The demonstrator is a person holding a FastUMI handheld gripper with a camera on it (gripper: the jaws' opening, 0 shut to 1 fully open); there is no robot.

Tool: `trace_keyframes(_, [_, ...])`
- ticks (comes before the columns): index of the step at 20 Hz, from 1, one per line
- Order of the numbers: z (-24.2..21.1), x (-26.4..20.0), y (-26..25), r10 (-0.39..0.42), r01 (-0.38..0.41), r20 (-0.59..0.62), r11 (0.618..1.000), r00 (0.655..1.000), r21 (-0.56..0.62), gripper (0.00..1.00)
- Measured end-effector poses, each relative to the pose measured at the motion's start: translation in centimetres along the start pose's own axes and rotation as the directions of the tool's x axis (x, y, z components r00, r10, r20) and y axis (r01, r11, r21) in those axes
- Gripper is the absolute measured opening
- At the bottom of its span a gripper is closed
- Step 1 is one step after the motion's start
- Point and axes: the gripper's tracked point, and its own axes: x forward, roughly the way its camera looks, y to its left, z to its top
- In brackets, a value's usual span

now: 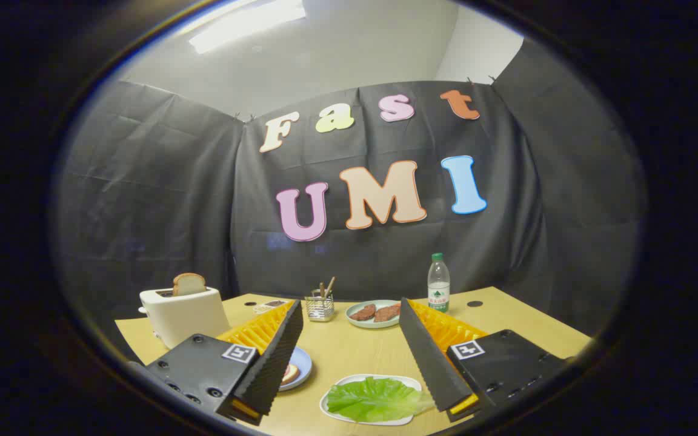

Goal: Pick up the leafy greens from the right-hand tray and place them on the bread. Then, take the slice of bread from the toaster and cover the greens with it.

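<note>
Greens (376,398) flat on tray (406,381), long axis crosswise between wide-spread, empty fingers (276,357).

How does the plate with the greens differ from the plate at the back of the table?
The white tray lies between the open gripper fingers and holds flat leafy greens. The pale round plate sits far beyond them, beside the bottle, and holds two brown patties. Both rest on the table, untouched.

Booth interior, cloth-walled.
Black cloth wall (161,200) creased, clipped along top; white room wall and ceiling above, ceiling light (246,21) on; light wooden table (355,351) below.
</note>
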Motion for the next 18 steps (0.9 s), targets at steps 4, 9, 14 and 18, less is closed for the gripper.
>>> trace_keyframes(4, [-0.1,0.0,-0.1,-0.005,0.005,-0.001,1.0,1.0,0.005,1.0])
trace_keyframes(9, [-0.3,0.0,-0.8,-0.038,0.038,-0.007,0.999,0.999,0.003,1.0])
trace_keyframes(14, [-0.5,-0.1,-1.1,-0.044,0.044,-0.014,0.999,0.999,0.002,1.0])
trace_keyframes(18, [-2.1,0.2,-1.9,-0.051,0.052,-0.067,0.999,0.996,0.016,1.0])
